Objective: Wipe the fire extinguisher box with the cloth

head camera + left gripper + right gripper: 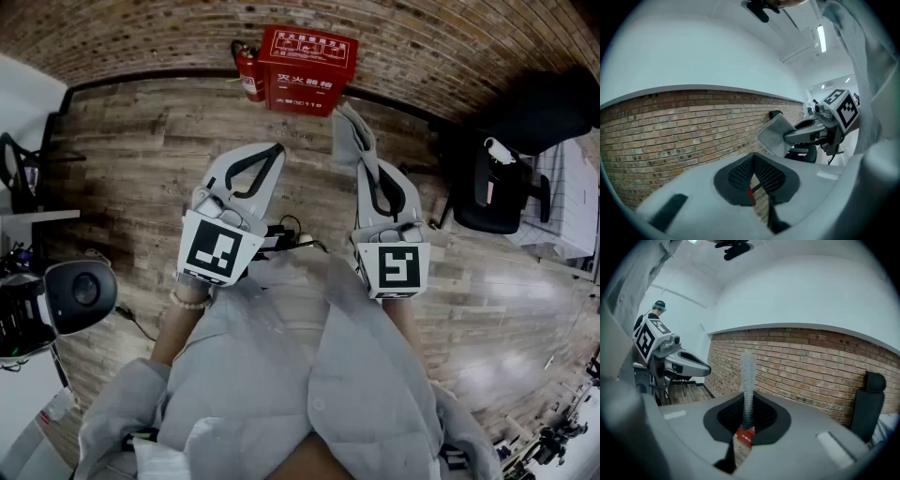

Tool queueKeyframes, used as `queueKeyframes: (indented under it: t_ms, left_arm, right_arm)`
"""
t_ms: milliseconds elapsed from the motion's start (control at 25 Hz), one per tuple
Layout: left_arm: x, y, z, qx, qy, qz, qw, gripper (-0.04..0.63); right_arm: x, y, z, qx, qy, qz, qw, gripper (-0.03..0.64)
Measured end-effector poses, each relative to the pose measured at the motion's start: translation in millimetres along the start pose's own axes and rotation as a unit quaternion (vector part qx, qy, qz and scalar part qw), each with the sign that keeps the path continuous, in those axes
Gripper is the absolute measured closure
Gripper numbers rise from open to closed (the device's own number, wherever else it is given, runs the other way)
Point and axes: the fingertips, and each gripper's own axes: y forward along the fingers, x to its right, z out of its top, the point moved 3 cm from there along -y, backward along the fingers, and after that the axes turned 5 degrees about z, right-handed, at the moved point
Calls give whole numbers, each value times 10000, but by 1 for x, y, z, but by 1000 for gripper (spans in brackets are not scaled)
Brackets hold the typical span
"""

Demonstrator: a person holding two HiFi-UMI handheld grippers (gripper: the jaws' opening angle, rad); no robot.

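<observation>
The red fire extinguisher box point(307, 68) stands on the wood floor against the brick wall, with a red extinguisher point(249, 73) just left of it. My right gripper point(362, 161) is shut on a grey cloth point(351, 129) that sticks up past its tips, short of the box. In the right gripper view the cloth point(747, 380) rises from between the jaws, and a bit of the red box point(746, 436) shows below. My left gripper point(273, 151) is shut with nothing in it, level with the right one. The left gripper view shows the cloth point(775, 134) beside it.
A black office chair point(497, 187) stands at the right by the wall. A black round device point(80, 292) on a stand sits at the left. Cables point(291, 232) lie on the floor between the grippers. A person point(657, 309) stands far off.
</observation>
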Motion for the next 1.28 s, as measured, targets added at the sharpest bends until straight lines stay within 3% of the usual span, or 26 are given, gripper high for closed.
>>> queueKeyframes:
  t_ms: [640,1280]
  left_arm:
    - [-8,-6,-4,-18,19,-87,10000,597]
    - [-42,-40,-13,73,187,-264,9994,597]
  right_arm:
    - [-8,4,2,-63,70,-33,10000,598]
    - [-47,14,22,-32,-102,-429,9990,597]
